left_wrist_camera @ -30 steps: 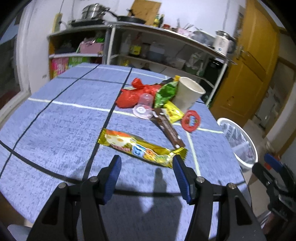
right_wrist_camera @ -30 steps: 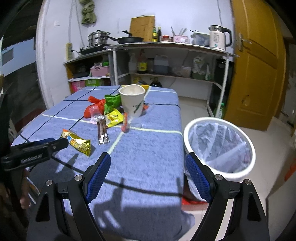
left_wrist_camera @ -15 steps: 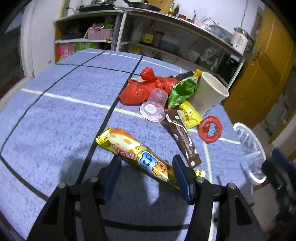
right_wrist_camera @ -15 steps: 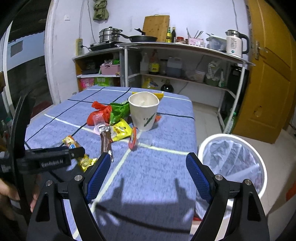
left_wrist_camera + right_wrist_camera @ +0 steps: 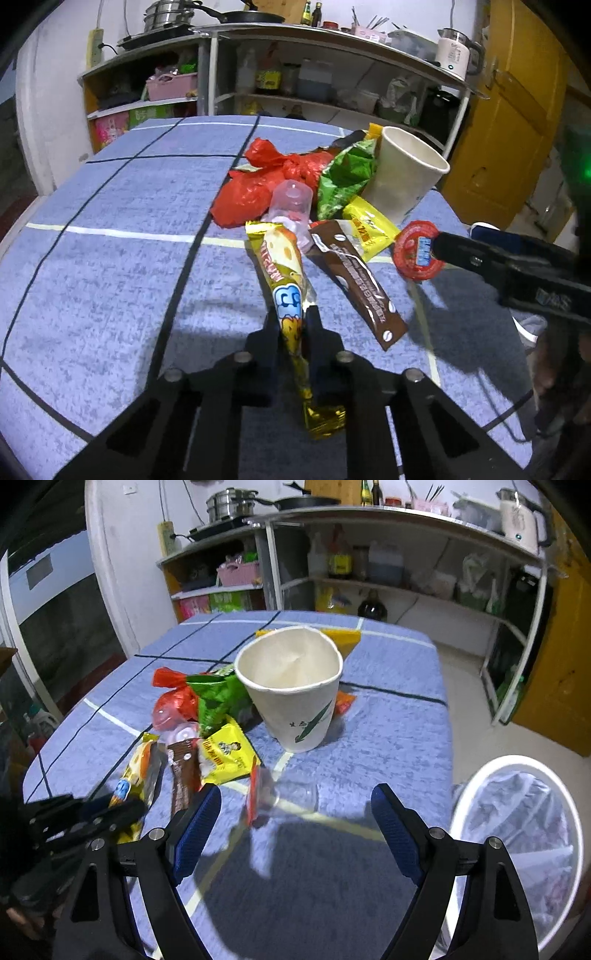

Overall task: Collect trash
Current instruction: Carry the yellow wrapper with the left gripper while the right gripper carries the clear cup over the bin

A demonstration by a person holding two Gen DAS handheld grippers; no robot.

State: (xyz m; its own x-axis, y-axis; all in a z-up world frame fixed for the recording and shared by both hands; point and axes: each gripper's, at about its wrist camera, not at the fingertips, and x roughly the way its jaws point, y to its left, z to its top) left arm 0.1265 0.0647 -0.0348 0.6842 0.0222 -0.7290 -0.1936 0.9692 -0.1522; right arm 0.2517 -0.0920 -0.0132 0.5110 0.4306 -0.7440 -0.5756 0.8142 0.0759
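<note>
My left gripper (image 5: 292, 325) is shut on the gold snack wrapper (image 5: 284, 280), which runs forward between the fingers; the wrapper also shows in the right wrist view (image 5: 135, 775). Behind it lie a brown wrapper (image 5: 356, 278), a yellow packet (image 5: 369, 229), a clear plastic cup (image 5: 290, 206), a red bag (image 5: 258, 184), a green packet (image 5: 343, 177), a white paper cup (image 5: 400, 177) and a red-lidded jelly cup (image 5: 417, 249). My right gripper (image 5: 295, 823) is open and empty, just in front of the jelly cup (image 5: 258, 797), with the paper cup (image 5: 295, 686) beyond.
The trash lies on a blue cloth-covered table (image 5: 110, 240). A white bin with a clear liner (image 5: 517, 830) stands on the floor to the table's right. Kitchen shelves (image 5: 369, 572) line the back wall. A yellow door (image 5: 509, 129) is at the right.
My left gripper has closed on the gold wrapper, which now points forward between the fingers. My right gripper has moved in over the table toward the jelly cup.
</note>
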